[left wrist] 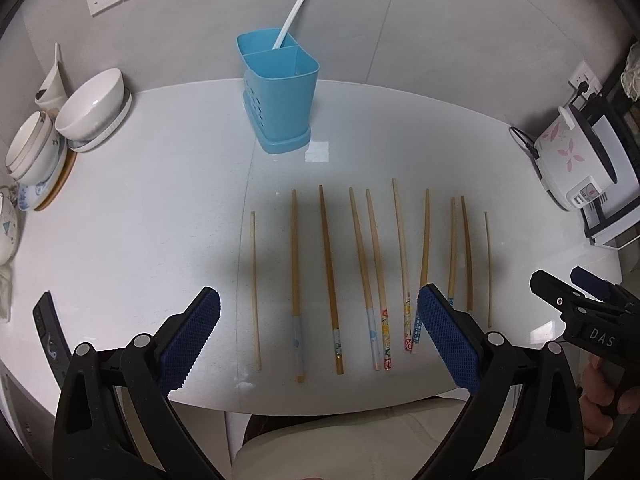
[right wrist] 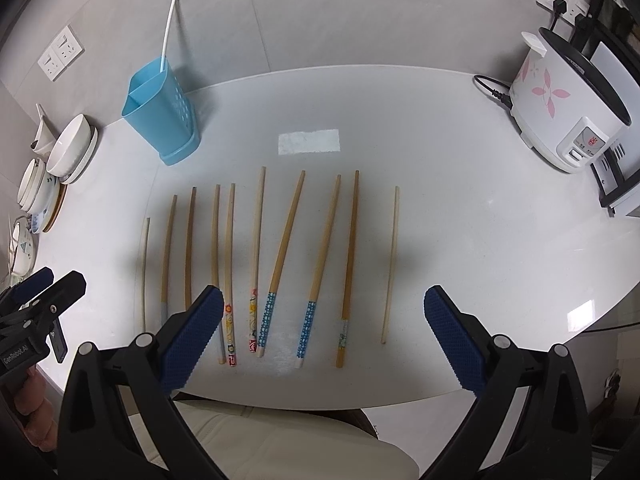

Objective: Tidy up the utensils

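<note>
Several wooden chopsticks [left wrist: 328,276] lie side by side on the white table [left wrist: 140,220], some with patterned ends; they also show in the right wrist view [right wrist: 288,256]. A blue two-compartment holder [left wrist: 280,92] stands behind them, with one white straw-like stick [left wrist: 294,10] in its rear compartment; the holder also shows in the right wrist view [right wrist: 160,116]. My left gripper [left wrist: 318,344] is open and empty above the near ends of the chopsticks. My right gripper [right wrist: 324,338] is open and empty above the right-hand chopsticks.
Stacked white bowls and plates [left wrist: 80,116] stand at the table's left edge. A white rice cooker [right wrist: 568,96] with a cord stands at the right. A dark remote-like object [left wrist: 48,328] lies at the near left. The table's front edge [right wrist: 320,400] is just below the grippers.
</note>
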### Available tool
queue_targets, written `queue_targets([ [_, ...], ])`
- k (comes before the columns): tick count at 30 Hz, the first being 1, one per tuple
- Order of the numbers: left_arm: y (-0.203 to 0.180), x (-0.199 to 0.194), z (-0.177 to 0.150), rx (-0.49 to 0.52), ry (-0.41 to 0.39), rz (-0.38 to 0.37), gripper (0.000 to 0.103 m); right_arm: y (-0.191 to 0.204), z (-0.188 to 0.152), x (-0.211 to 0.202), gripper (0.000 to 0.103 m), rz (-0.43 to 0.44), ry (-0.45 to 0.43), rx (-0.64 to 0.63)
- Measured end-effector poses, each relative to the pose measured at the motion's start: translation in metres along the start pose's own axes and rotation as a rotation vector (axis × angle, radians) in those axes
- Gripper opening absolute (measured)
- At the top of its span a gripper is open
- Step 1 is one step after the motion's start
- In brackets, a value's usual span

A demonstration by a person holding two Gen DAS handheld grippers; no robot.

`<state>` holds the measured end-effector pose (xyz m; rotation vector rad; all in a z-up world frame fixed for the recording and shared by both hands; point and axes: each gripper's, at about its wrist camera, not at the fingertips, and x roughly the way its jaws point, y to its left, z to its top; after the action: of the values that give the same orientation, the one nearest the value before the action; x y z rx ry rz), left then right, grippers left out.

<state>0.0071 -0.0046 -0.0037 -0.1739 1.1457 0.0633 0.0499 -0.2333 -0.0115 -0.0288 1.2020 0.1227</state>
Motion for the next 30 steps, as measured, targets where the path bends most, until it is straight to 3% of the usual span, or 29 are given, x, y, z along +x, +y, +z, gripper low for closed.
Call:
queue_targets([
  [30, 0.0006, -0.0013, 0.0033, 0.010, -0.004, 0.012, 0.097, 0.0016, -0.0039, 0.0017, 0.096, -0.004, -0.002, 0.002],
])
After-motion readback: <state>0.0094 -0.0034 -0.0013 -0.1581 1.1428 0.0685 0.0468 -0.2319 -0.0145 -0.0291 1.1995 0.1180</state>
